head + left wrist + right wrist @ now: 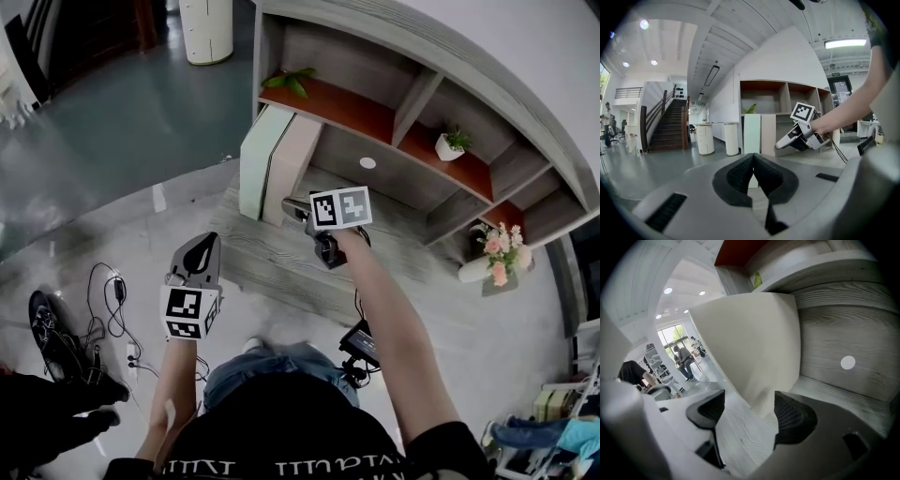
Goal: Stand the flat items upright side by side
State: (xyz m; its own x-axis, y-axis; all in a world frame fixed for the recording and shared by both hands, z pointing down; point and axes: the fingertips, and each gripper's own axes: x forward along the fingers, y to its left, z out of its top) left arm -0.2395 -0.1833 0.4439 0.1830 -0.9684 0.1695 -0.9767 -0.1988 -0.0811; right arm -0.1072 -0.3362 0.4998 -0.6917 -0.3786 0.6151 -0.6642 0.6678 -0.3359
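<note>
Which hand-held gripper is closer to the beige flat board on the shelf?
Right. The right hand-held gripper is at the bottom corner of the beige flat board; the left hand-held gripper hangs back, away from it.

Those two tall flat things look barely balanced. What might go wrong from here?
The open right gripper sits right at the beige book's lower corner; a nudge might tip it against the pale green book beside it. Both stand near the wooden platform's left edge, so a topple may send them to the floor.
</note>
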